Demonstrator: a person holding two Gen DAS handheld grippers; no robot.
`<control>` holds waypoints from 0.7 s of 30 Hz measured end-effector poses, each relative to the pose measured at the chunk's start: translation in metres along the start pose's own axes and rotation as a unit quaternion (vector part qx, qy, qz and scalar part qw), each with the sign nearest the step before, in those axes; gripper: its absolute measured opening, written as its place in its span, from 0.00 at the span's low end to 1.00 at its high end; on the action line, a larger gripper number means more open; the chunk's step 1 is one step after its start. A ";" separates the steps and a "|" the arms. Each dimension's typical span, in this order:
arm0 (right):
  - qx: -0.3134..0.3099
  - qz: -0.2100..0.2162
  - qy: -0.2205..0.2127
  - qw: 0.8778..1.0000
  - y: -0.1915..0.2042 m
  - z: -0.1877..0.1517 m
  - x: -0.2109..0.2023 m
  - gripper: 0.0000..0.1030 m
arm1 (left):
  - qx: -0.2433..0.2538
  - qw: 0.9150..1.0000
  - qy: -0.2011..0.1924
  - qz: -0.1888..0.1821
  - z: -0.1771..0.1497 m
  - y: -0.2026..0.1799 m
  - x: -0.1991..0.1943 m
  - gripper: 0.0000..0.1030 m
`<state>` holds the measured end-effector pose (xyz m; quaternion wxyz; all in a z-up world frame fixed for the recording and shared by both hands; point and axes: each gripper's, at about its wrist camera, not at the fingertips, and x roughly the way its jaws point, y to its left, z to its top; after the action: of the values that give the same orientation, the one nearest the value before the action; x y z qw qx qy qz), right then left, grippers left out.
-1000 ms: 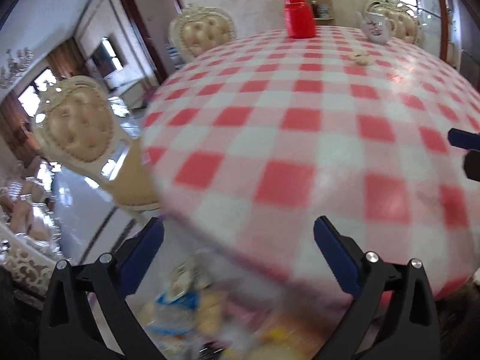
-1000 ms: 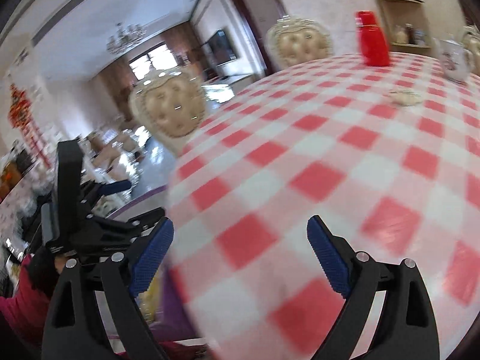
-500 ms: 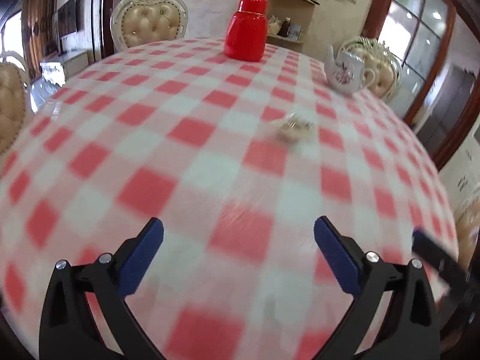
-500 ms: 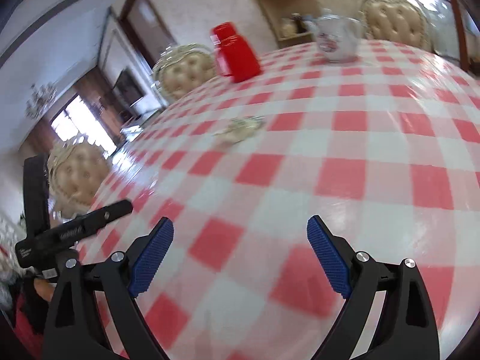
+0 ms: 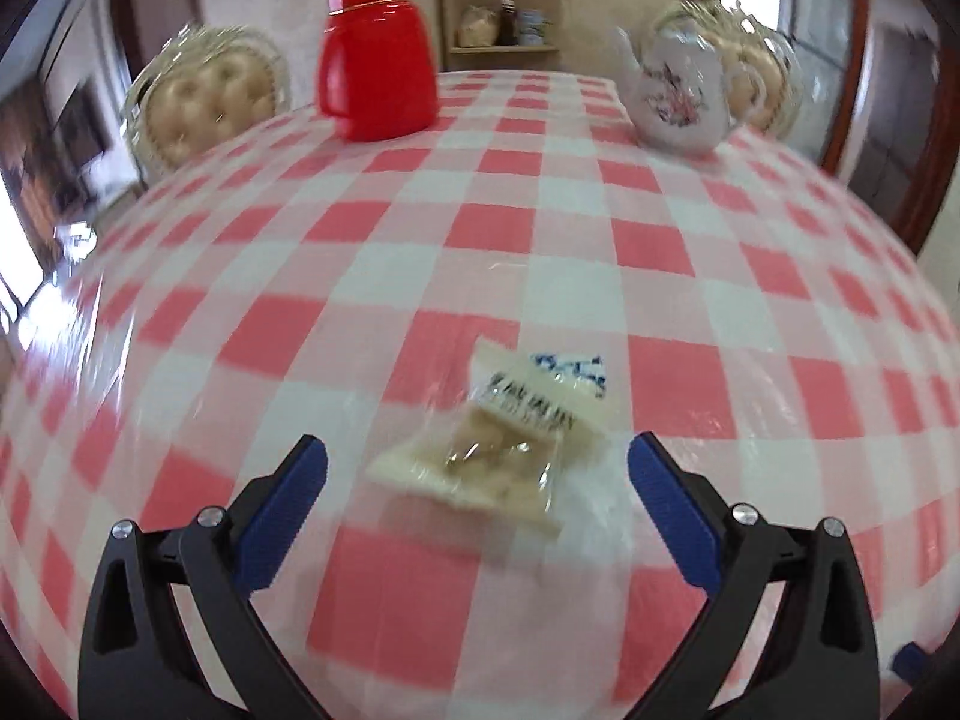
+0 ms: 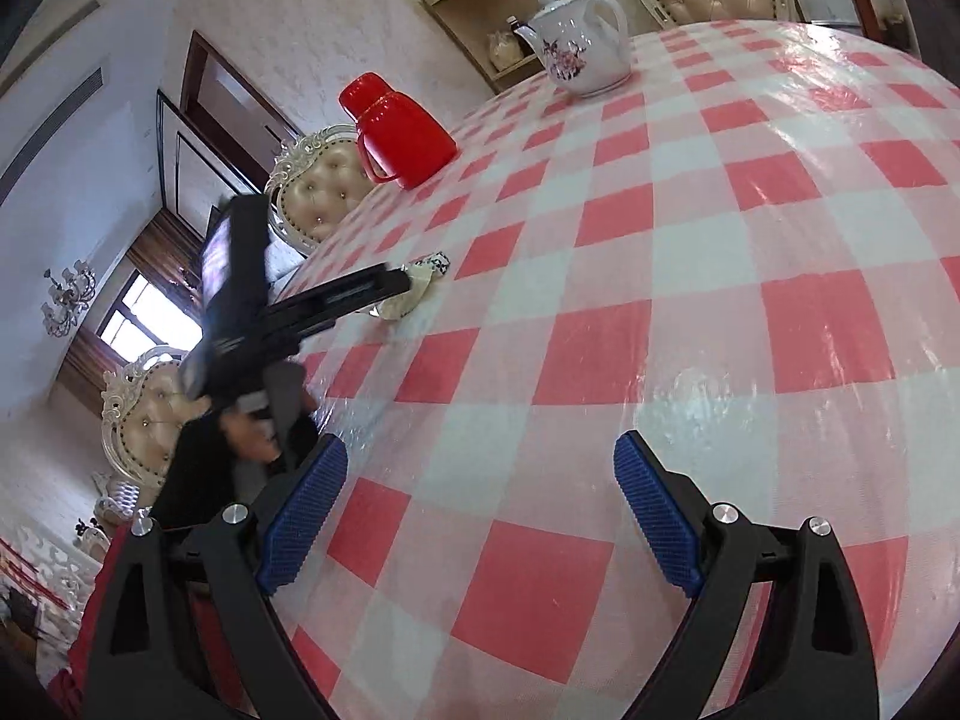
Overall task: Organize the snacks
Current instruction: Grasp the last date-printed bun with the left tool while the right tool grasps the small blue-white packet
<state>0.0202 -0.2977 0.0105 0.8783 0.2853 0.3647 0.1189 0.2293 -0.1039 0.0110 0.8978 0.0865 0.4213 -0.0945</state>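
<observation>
Left wrist view: left tongs (image 5: 477, 462) stand wide apart, low over the checked worktop (image 5: 690, 276), with the snack packet (image 5: 510, 438) lying flat between and just ahead of the blue pads. Packet is pale, with a clear window, dark lettering and a blue mark; the writing is too blurred to read. Red flask (image 5: 375, 54) and floral teapot (image 5: 675, 90) stand at the far edge. Right wrist view: right tongs (image 6: 480, 510) also apart, holding nothing, well away from the packet.

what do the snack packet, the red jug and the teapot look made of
Snack packet: thin glossy plastic film, partly clear, contents showing through. Red jug: likely smooth moulded plastic, uniform colour. Teapot: probably glazed ceramic, shiny white with a floral print.
</observation>
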 end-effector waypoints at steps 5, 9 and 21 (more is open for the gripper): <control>0.003 0.002 -0.001 1.000 -0.001 -0.001 -0.001 0.86 | 0.038 0.999 0.029 -0.026 0.000 -0.008 0.018 0.70; 0.008 0.003 -0.005 1.000 -0.004 -0.001 -0.002 0.86 | 0.038 0.999 -0.003 -0.037 -0.016 -0.007 -0.002 0.52; -0.081 -0.062 -0.024 0.994 0.031 0.018 0.024 0.86 | -0.182 0.978 -0.095 -0.042 -0.078 0.081 -0.083 0.53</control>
<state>0.0500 -0.2703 0.0257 0.9128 0.1927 0.3496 0.0863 0.1390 0.0006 0.0321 0.9297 -0.1054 0.3476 -0.0614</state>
